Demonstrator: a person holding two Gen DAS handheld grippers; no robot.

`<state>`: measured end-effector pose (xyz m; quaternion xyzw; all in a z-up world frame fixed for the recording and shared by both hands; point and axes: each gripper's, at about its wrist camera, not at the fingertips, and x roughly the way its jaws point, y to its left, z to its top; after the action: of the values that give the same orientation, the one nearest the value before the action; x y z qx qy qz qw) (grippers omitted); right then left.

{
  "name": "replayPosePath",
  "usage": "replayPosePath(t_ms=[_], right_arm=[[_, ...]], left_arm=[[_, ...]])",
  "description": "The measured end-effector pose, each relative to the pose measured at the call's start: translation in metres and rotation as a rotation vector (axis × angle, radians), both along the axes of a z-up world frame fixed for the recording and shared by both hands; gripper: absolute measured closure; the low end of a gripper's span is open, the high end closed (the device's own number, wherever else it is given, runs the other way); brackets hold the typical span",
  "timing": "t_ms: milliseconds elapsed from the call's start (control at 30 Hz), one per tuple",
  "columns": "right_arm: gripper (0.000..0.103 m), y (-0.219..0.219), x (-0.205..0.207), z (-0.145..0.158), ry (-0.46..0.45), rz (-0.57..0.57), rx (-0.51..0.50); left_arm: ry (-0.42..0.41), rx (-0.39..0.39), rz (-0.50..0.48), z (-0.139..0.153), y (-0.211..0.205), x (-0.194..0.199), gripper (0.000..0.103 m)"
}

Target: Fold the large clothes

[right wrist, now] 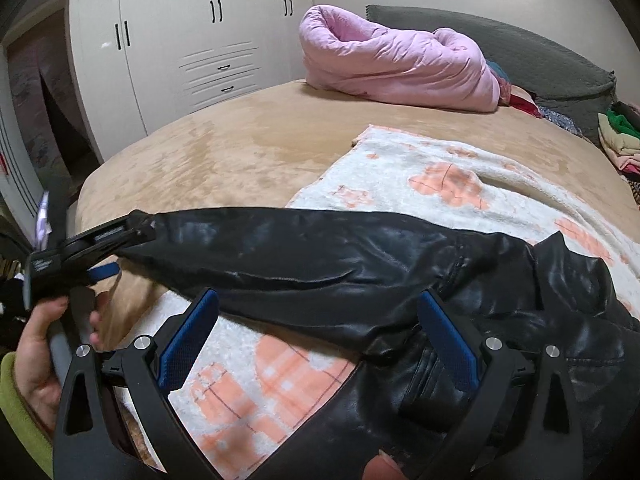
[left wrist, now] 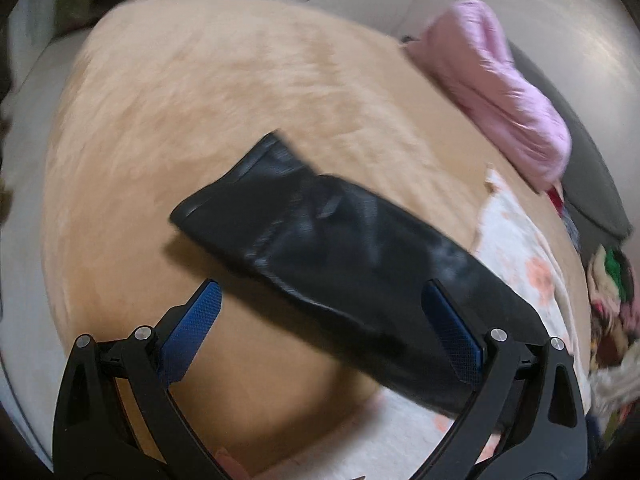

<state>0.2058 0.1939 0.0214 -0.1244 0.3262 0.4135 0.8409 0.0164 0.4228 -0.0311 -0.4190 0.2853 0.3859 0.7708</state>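
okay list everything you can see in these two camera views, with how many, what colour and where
leather jacket: one, black, lying across the blanket, sleeve stretched toward the left claw
blanket: one, white with orange patches, under the jacket
bedspread: one, tan, covering the bed
quilt: one, pink, rolled at the far end of the bed
headboard: one, dark grey, behind the quilt
clothes pile: several, green and mixed colours, far right edge
wardrobe: one, glossy white, beyond the bed
left claw: one, black with blue pads, open at the sleeve end
right claw: one, open over the jacket
hand: one, green cuff, holding the left claw
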Motion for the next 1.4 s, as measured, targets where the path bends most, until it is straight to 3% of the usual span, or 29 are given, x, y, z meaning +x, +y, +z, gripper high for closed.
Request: replayPosePath(t_ms=[33, 100, 167, 200, 233, 300, 400, 567, 867, 1400], right_arm=[[0.004, -0.002, -0.001, -0.001, 0.002, -0.002, -0.002], [0.004, -0.006, -0.001, -0.005, 0.009, -0.005, -0.006], [0.004, -0.012, -0.001, -0.007, 0.015, -0.018, -0.004], [0.004, -0.017, -0.001, -0.008, 0.022, -0.03, -0.002], [0.004, -0.021, -0.001, -0.009, 0.025, -0.036, 0.001], [0.004, -0.032, -0.002, -0.011, 0.036, -0.055, 0.011], [0.004, -0.054, -0.006, -0.014, 0.038, -0.091, 0.025], [0.004, -0.097, -0.008, -0.022, 0.077, -0.161, 0.047], [0.004, -0.166, -0.01, -0.017, 0.103, -0.282, 0.075], [0.004, -0.241, -0.009, -0.002, 0.117, -0.37, 0.179]], left_arm=[[-0.028, -0.043, 0.009, -0.008, 0.006, -0.001, 0.009], [-0.069, -0.055, 0.024, -0.011, 0.012, -0.005, 0.01], [-0.094, -0.04, 0.047, -0.009, 0.014, -0.007, 0.03], [-0.099, -0.034, 0.047, -0.008, 0.014, -0.008, 0.055], [-0.08, -0.022, 0.052, -0.006, 0.015, -0.007, 0.07], [-0.123, -0.039, 0.024, -0.007, 0.015, -0.007, 0.087], [-0.152, 0.014, -0.01, 0.005, 0.009, -0.004, 0.096], [-0.176, 0.141, -0.084, 0.033, -0.011, 0.004, 0.102], [-0.208, 0.334, -0.18, 0.086, -0.066, 0.01, 0.102], [-0.269, 0.451, -0.359, 0.16, -0.143, 0.044, 0.103]])
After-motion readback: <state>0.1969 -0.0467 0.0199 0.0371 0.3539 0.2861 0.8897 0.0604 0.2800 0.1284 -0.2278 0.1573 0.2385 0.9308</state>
